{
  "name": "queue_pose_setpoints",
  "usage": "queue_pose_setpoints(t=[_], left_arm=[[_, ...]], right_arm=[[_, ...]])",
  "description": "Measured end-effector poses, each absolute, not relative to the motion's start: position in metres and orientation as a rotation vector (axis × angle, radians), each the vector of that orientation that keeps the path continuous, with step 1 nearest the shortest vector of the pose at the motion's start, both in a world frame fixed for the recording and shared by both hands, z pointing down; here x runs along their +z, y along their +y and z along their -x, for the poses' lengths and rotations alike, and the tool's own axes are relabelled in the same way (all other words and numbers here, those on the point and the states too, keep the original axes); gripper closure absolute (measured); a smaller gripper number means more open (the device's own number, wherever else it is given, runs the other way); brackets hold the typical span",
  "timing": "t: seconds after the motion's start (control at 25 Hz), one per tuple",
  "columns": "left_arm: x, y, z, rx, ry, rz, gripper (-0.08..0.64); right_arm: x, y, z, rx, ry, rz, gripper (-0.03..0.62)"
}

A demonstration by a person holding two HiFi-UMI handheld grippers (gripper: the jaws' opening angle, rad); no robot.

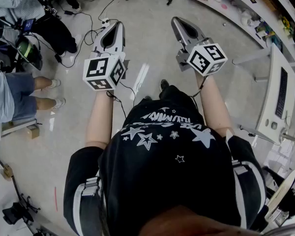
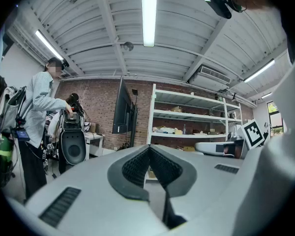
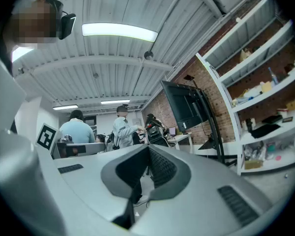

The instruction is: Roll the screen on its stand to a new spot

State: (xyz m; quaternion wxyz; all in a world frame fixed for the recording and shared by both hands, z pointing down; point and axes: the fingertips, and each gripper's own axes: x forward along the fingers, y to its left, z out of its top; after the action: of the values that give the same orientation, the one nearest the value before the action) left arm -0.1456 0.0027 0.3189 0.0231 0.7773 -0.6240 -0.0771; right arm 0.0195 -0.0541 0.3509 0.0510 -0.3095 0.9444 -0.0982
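step: approach, judged | black flat screen on dark stand: well apart, by red brick wall | left gripper, right gripper: jaws together, empty | next: walk over, open jaws, take stand

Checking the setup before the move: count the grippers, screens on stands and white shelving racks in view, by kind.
Grippers: 2, the left gripper and the right gripper
Screens on a stand: 1, the screen
White shelving racks: 1, the shelving rack
Total: 4
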Motion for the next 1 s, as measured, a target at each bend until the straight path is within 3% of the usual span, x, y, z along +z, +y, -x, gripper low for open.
queue_pose_setpoints(t=[0.44,1.0], left_arm=[[0.325,-0.020,0.151,-0.231,-1.956,-2.365,0.548],[0.296,-0.149,0.134,-0.285,-1.988,-2.387,0.548]], right_arm=[[0.371,-0.111,-0.014,-0.429,2.840,0.910,0.586],[0.352,-0.256,-0.018,-0.418,2.813,0.812,0.585]])
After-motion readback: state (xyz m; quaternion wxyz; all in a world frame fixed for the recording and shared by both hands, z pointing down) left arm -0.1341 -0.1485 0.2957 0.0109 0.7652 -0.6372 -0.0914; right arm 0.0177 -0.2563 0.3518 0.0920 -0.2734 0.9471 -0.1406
